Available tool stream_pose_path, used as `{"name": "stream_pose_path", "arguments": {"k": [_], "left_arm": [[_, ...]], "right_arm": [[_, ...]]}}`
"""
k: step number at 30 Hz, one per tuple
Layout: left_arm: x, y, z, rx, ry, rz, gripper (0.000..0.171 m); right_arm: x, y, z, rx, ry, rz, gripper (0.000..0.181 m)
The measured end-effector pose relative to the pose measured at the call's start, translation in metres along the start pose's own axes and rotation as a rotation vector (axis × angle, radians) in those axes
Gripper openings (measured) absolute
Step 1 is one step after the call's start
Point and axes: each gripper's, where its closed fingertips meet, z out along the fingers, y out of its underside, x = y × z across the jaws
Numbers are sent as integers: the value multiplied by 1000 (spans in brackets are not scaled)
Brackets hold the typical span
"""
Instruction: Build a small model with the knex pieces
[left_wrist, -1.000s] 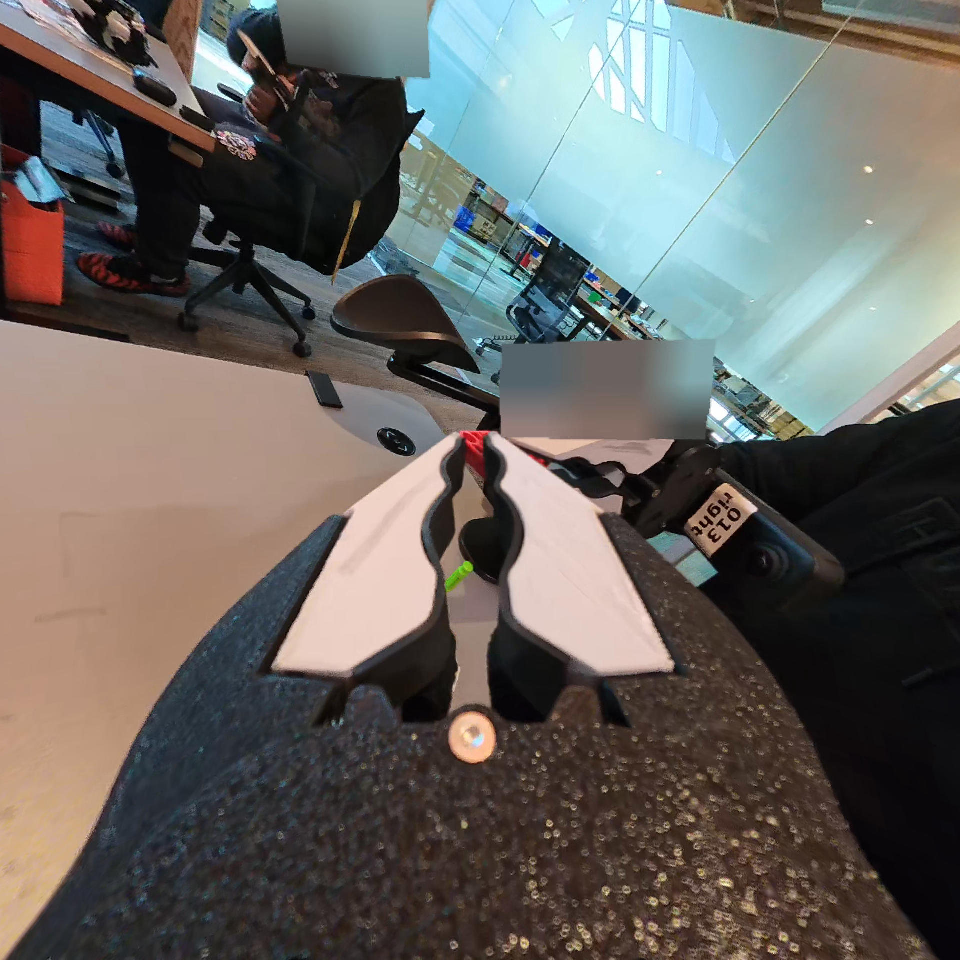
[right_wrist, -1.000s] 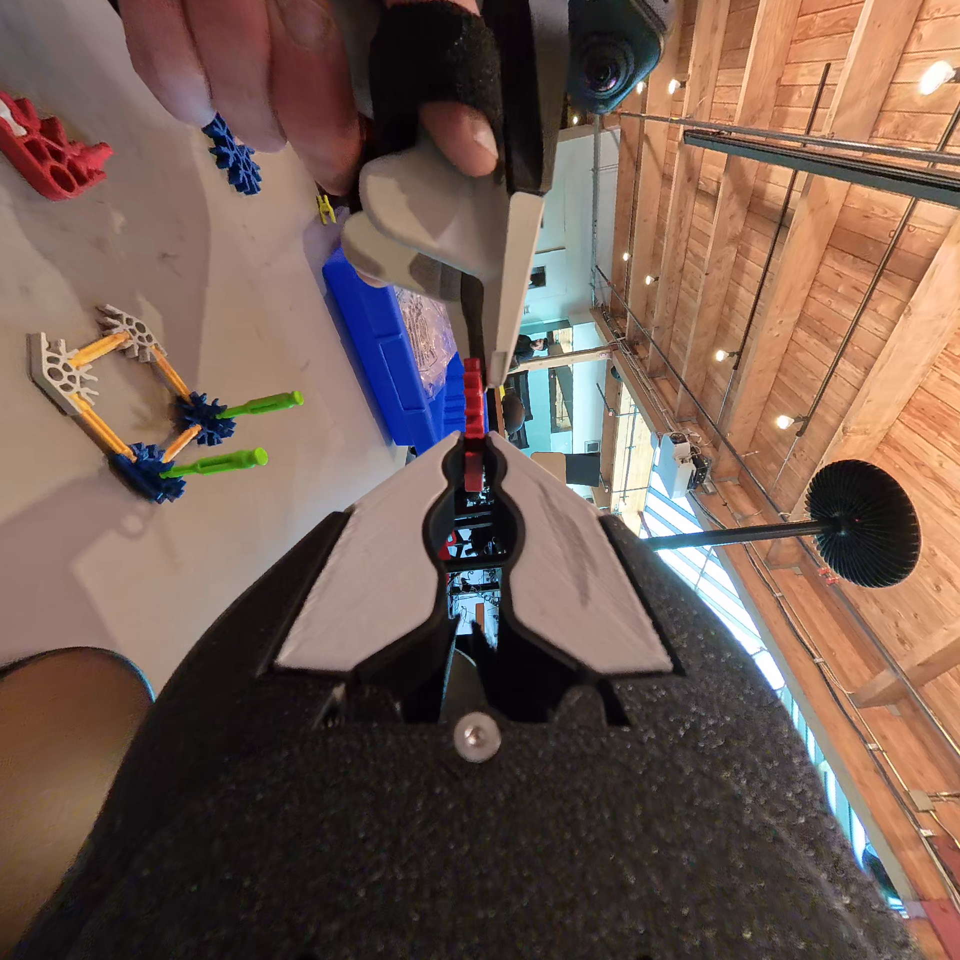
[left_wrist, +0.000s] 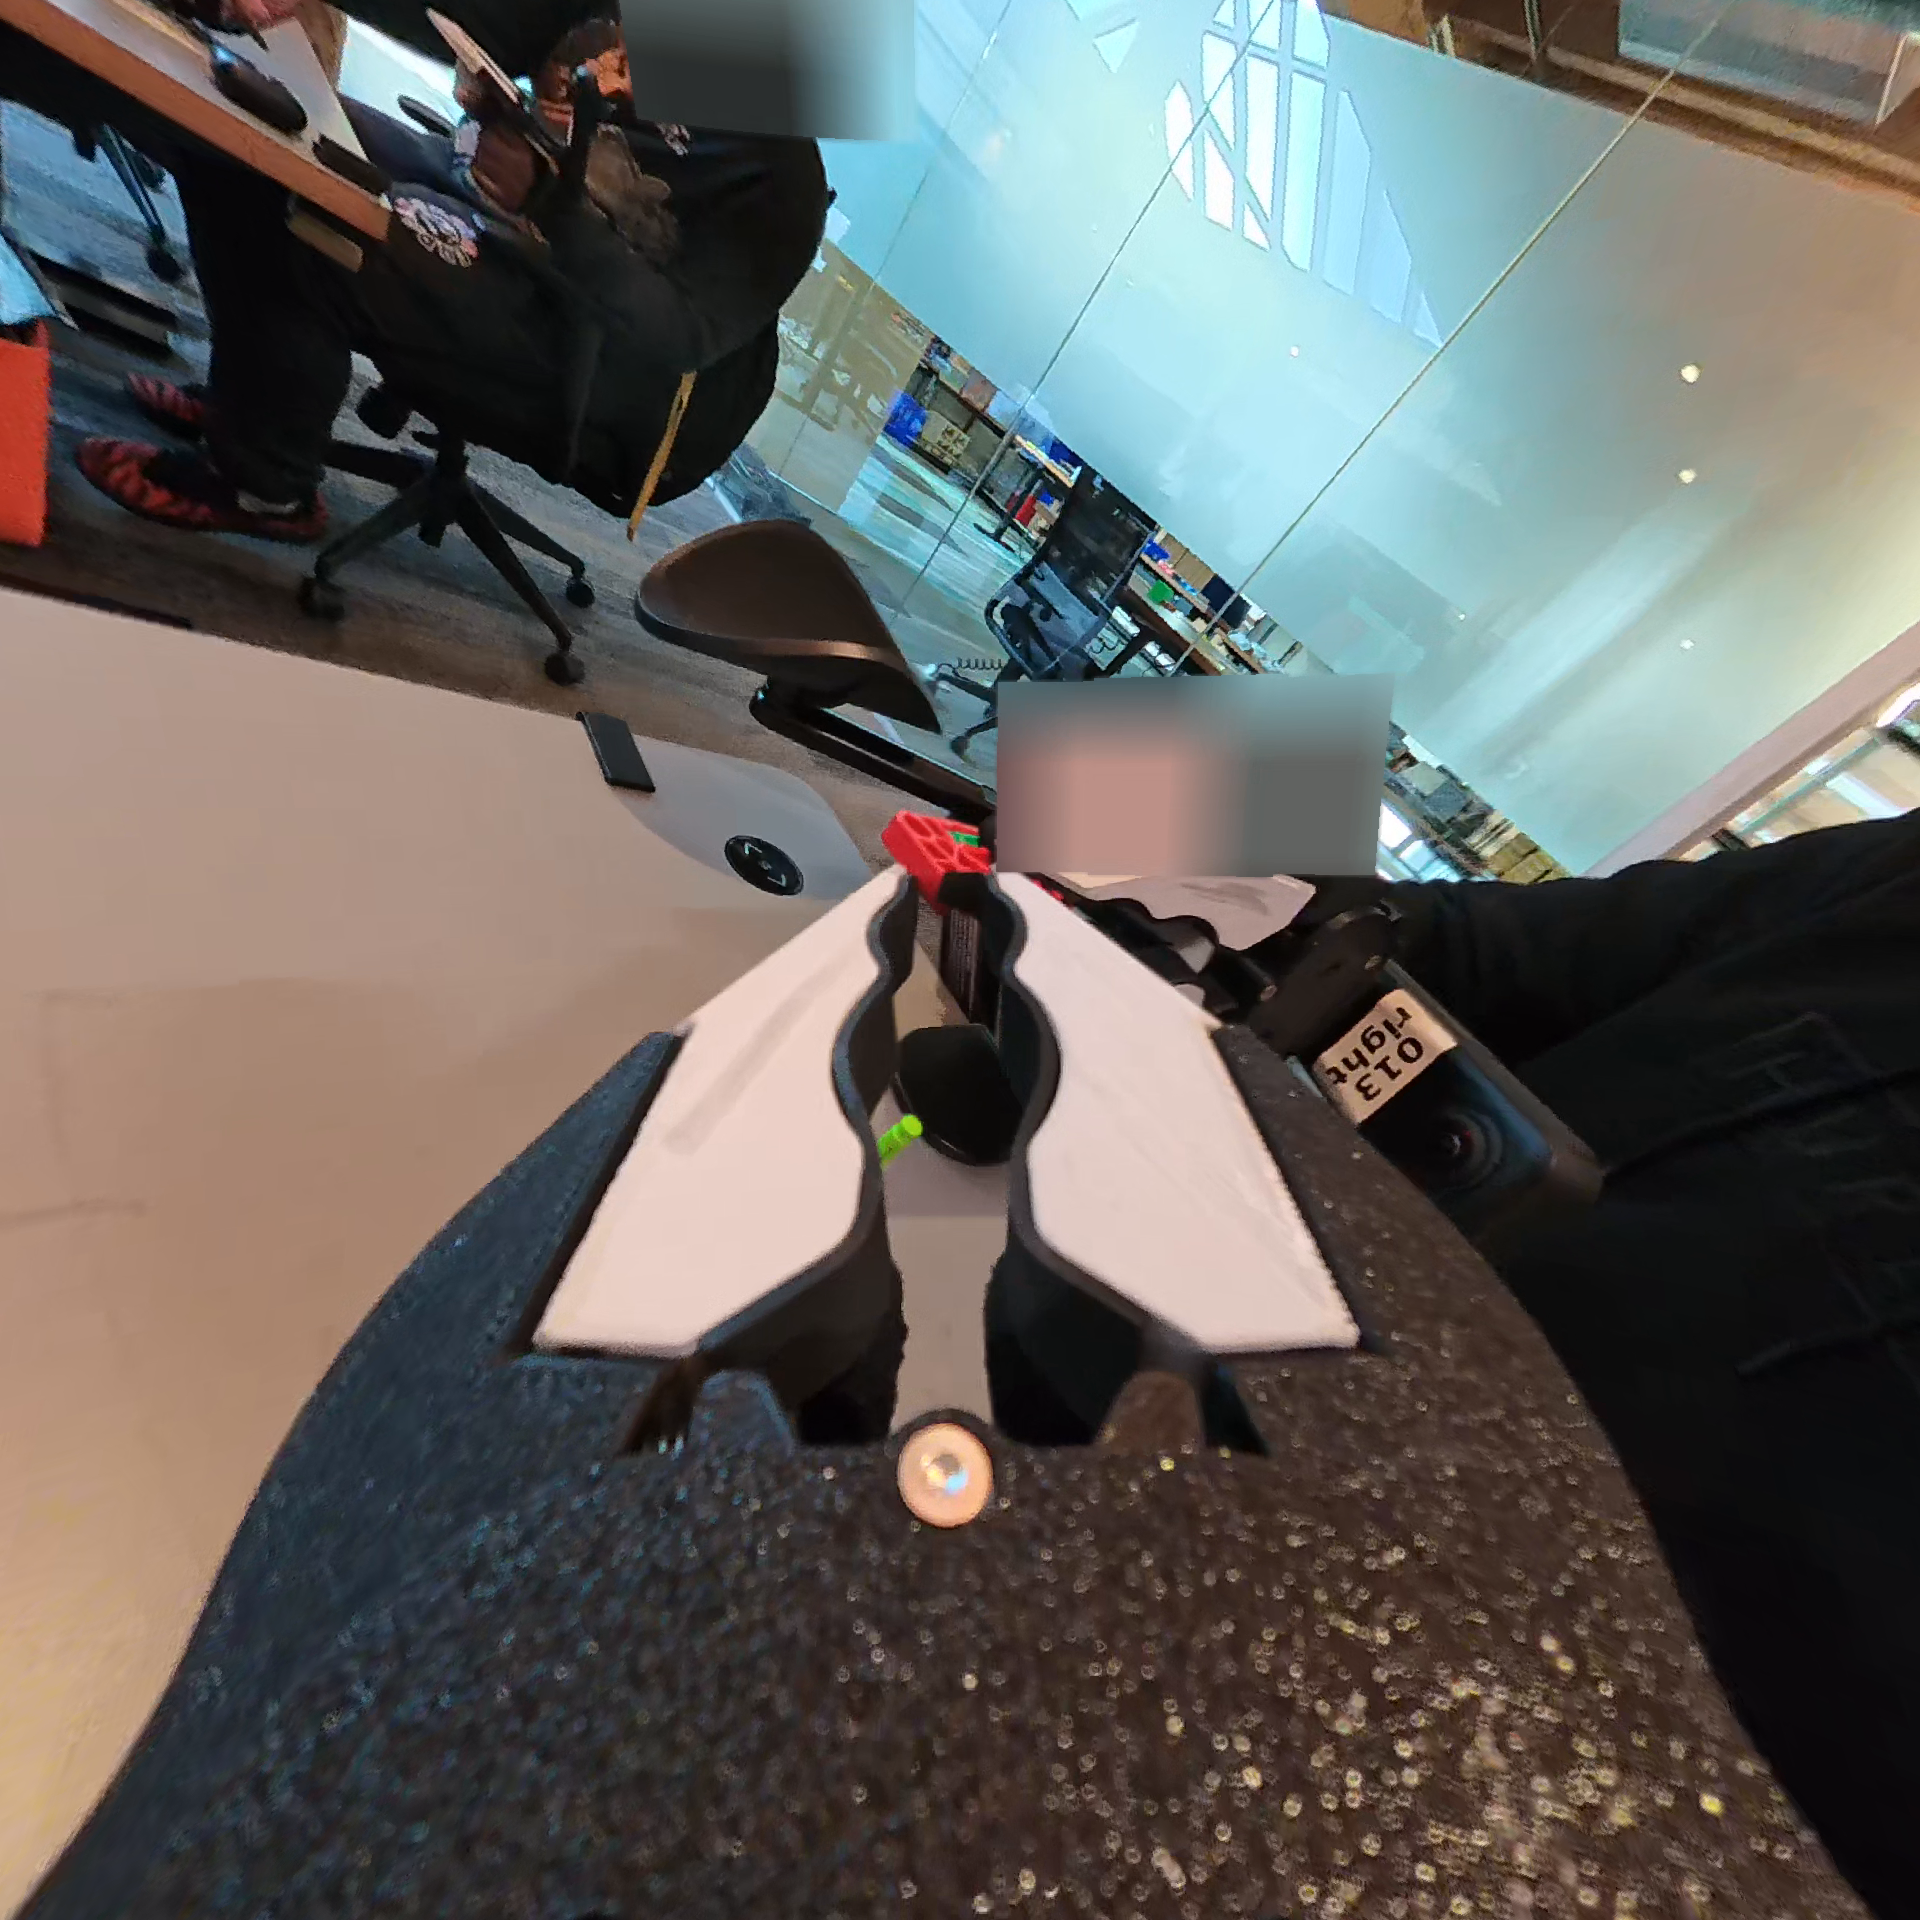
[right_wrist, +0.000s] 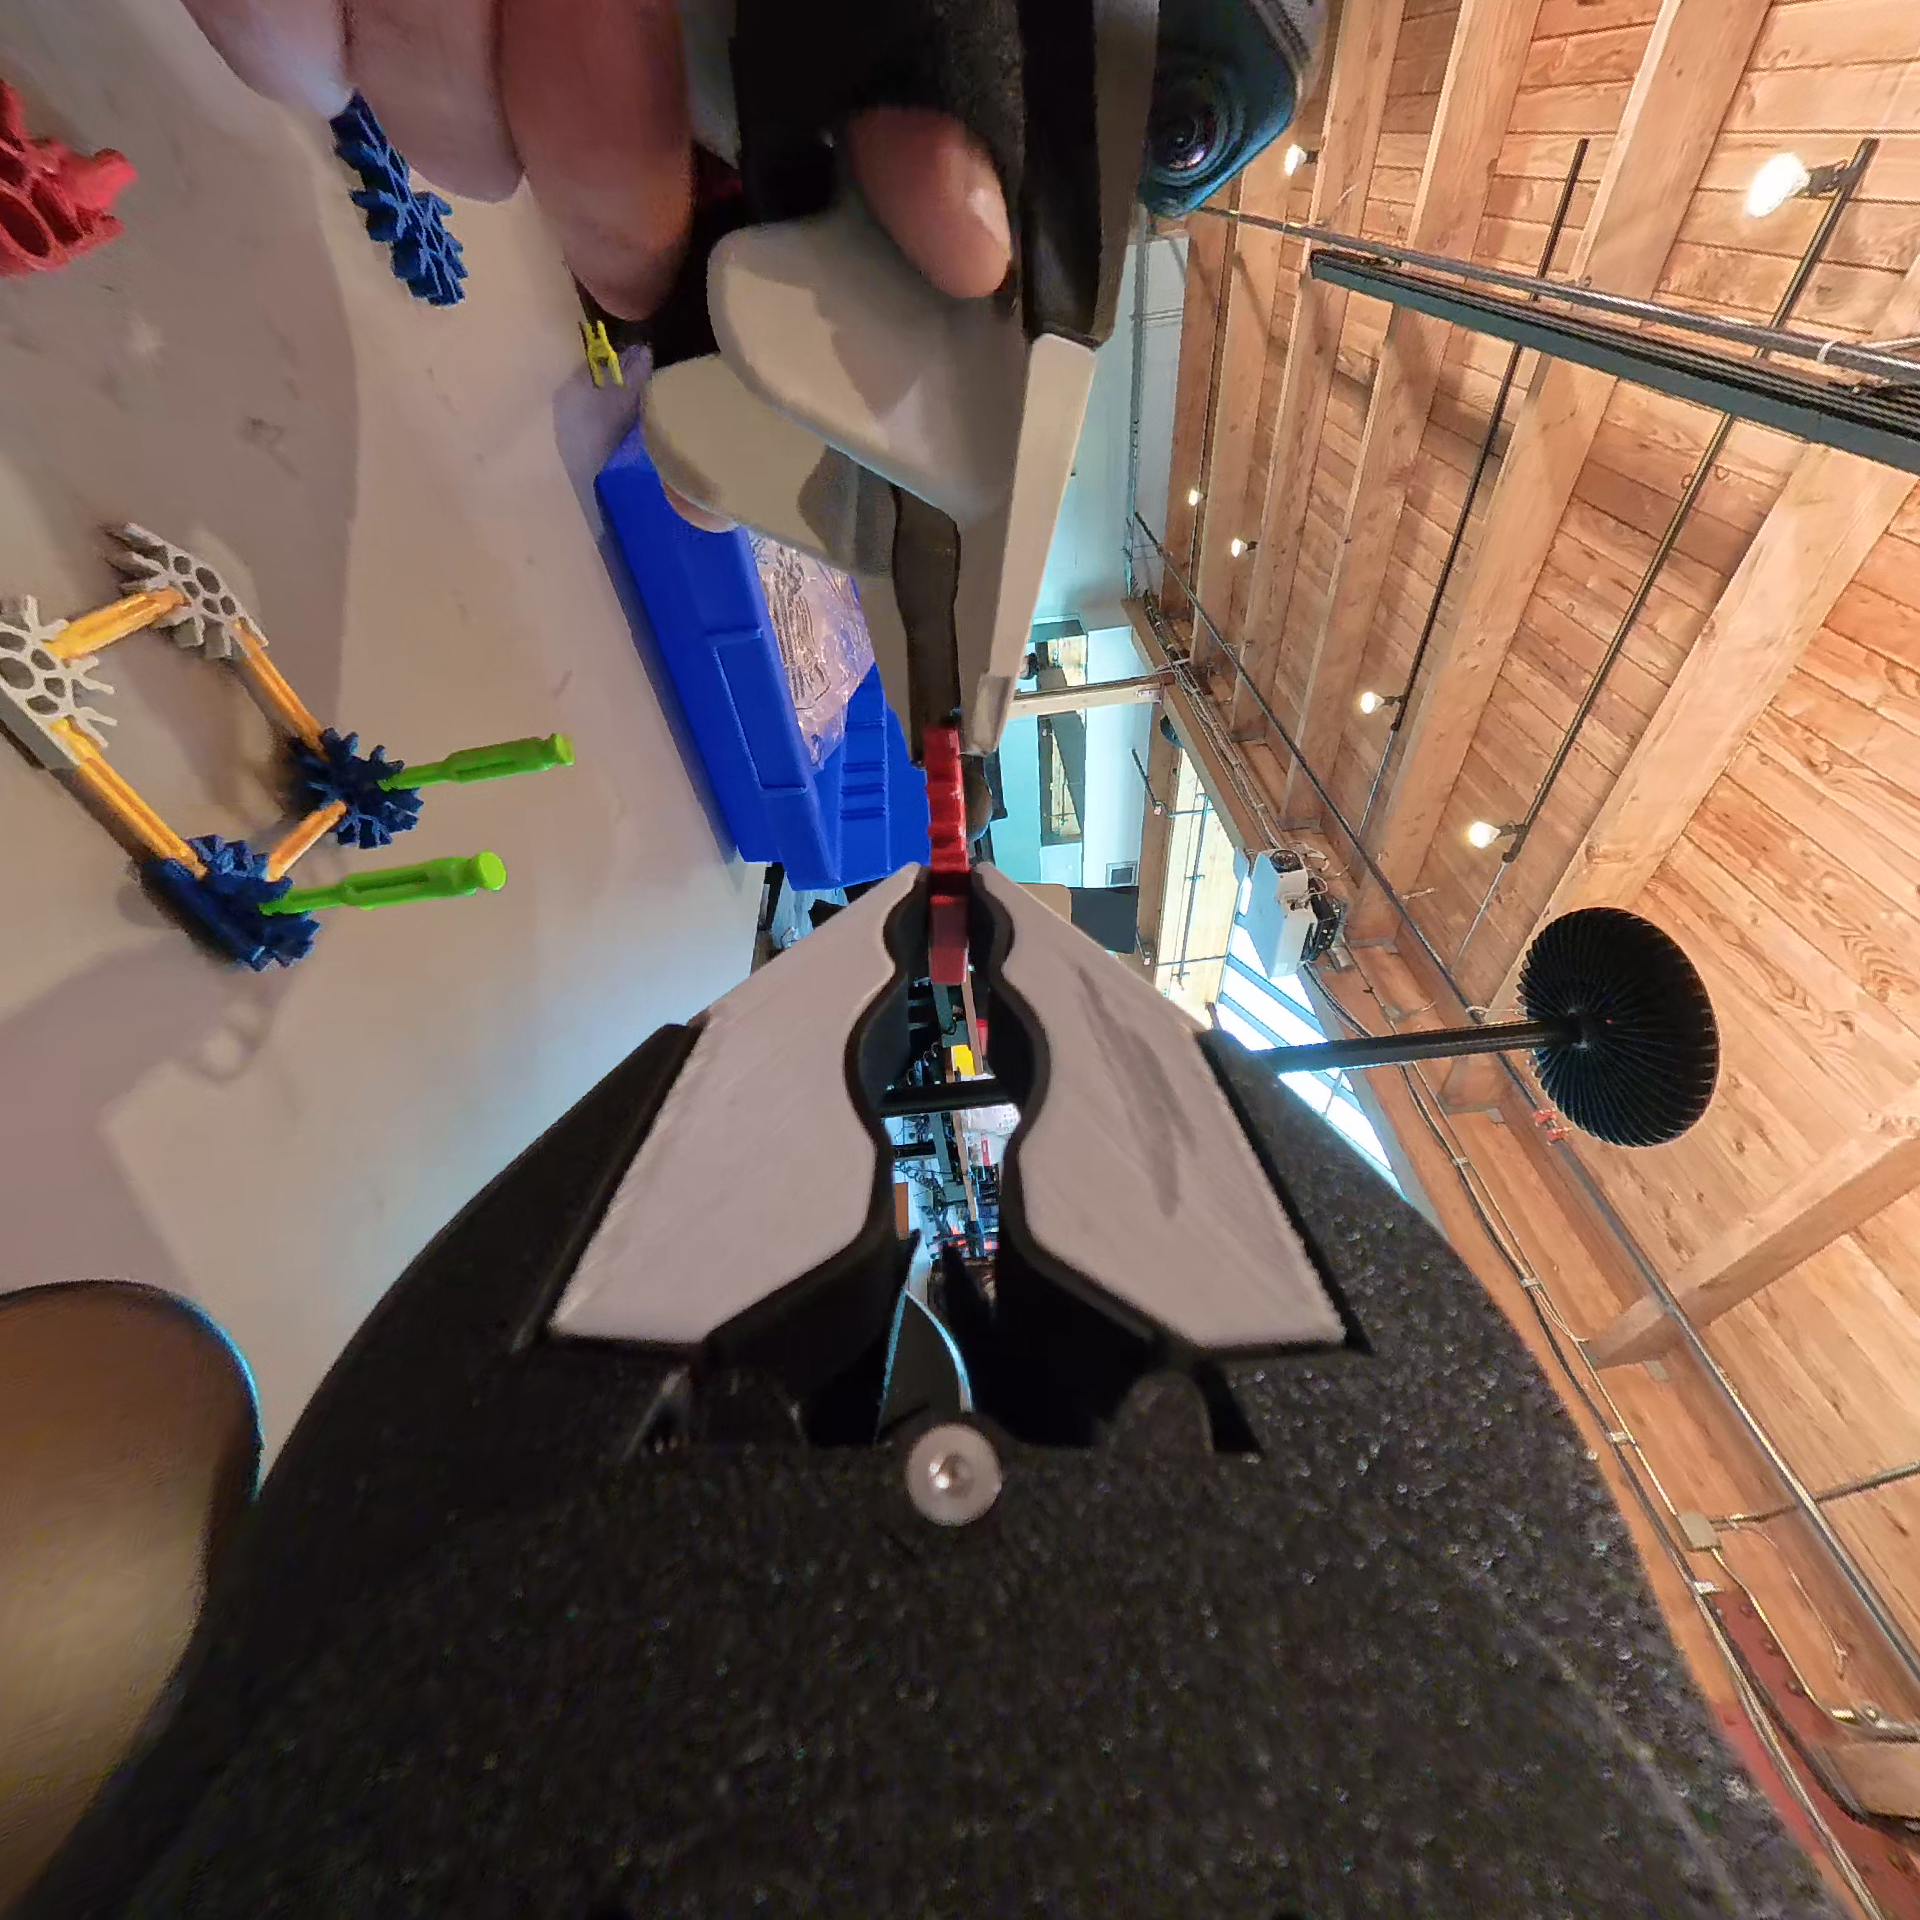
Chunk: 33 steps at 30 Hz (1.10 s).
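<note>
My right gripper (right_wrist: 948, 883) is shut on a flat red connector (right_wrist: 945, 790), held edge-on above the table. My left gripper (right_wrist: 961, 727) comes in from above in a person's hand and pinches the connector's far end. In the left wrist view, my left gripper (left_wrist: 951, 888) has narrow jaws, and the red connector (left_wrist: 930, 847) sticks out past the tips. The right gripper's camera body (left_wrist: 1455, 1132) sits close on the right.
On the white table (right_wrist: 468, 1039) lie a frame of grey and blue connectors with orange and green rods (right_wrist: 260, 769), a loose blue connector (right_wrist: 410, 223), a red piece (right_wrist: 52, 197) and a blue bin (right_wrist: 758, 675). A seated person and an office chair (left_wrist: 790, 613) are beyond the table. Left and right tips are no more than a few centimetres apart. The red piece (right_wrist: 52, 197) is about equally far from each gripper, around 15 cm.
My left gripper has drawn back a little along the red connector and its jaws stand slightly wider. More of the connector shows past its tips. The right gripper still grips it.
</note>
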Motion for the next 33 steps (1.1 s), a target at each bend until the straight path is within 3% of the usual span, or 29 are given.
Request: {"name": "stream_pose_path", "arguments": {"k": [4,14,18,24,33], "left_arm": [[-1,-1,-2,5,-12,33,1],[-1,1,-1,-13,-29,78,2],[-8,2,-3,-41,-123,213,21],[-9,3,-2,-64,-170,325,33],[-5,5,10,-76,-257,504,31]], "right_arm": [[0,-3,-2,14,2,3,5],[-1,-6,-3,22,-41,65,3],[-3,-3,-3,18,-59,83,4],[-5,7,-1,-27,-81,112,5],[-5,6,1,-38,-85,122,5]]}}
